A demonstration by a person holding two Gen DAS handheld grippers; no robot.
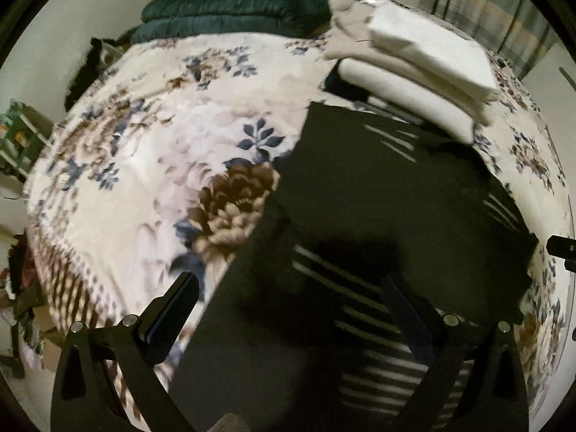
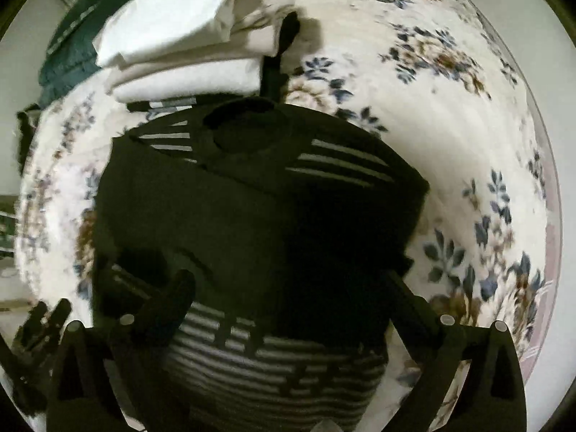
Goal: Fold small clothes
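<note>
No text, label, brand, number or sign can be read in either view.

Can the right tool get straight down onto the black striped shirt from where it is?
Probably yes: the right tool stands open directly above the black striped shirt, nothing between them. The folded white stack lies beyond it.

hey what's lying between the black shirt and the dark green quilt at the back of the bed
In the right wrist view, a stack of folded white clothes sits between the black shirt and the green quilt.
</note>
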